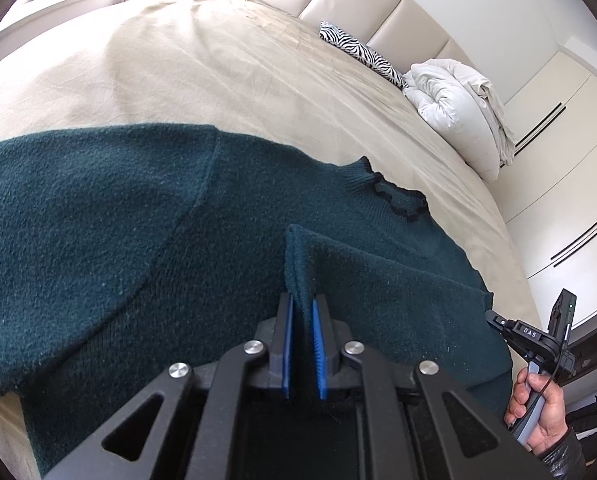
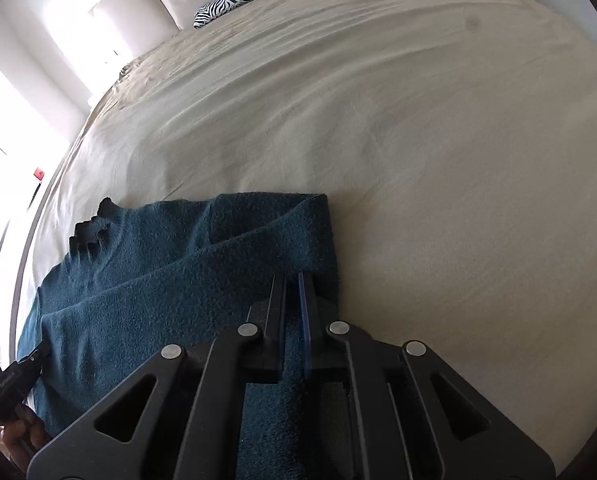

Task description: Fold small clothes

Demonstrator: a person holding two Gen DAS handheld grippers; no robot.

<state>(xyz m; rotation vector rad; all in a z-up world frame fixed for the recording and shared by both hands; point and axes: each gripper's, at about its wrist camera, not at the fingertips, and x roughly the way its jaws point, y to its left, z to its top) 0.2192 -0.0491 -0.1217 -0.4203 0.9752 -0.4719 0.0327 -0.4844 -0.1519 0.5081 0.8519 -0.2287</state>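
Left wrist view is showing the left tool [image 1: 303, 312] pinching a raised fold of the thick, soft green sweater [image 1: 98, 240] lying on the bed [image 1: 238, 80], while the right tool [image 2: 292, 292] is clamping its folded edge, limp knit likely needing both holds.

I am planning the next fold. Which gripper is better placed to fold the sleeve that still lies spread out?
Probably the left. The left gripper is over the middle of the sweater, next to the spread sleeve. The right gripper is at the opposite, already folded edge.
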